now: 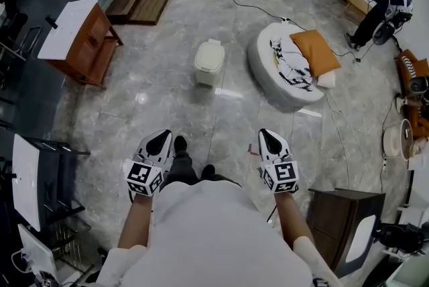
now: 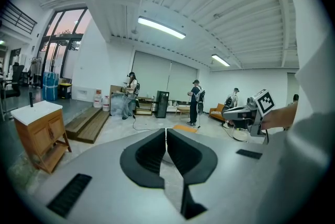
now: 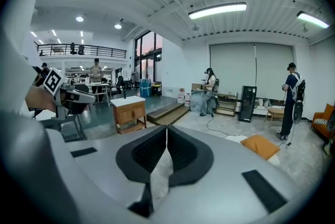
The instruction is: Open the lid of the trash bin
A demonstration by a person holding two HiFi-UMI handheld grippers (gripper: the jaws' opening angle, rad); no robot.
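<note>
seen from above, a small cream plastic trash bin (image 1: 209, 63) with a rounded lid, shut, stood on the glossy grey marble floor (image 1: 167, 104), well ahead of both tools, between a white-topped wooden cabinet (image 1: 77, 37) and a round white cushion (image 1: 275, 71) bearing an orange pillow (image 1: 315, 51). the left gripper (image 1: 161, 135) and right gripper (image 1: 267, 135), smooth grey shells with ribbed black pads, each had its jaws pressed together on nothing. only the head view showed the bin, while the gripper views took in a ribbed white ceiling (image 2: 209, 8) and distant standing people (image 2: 196, 102).
</note>
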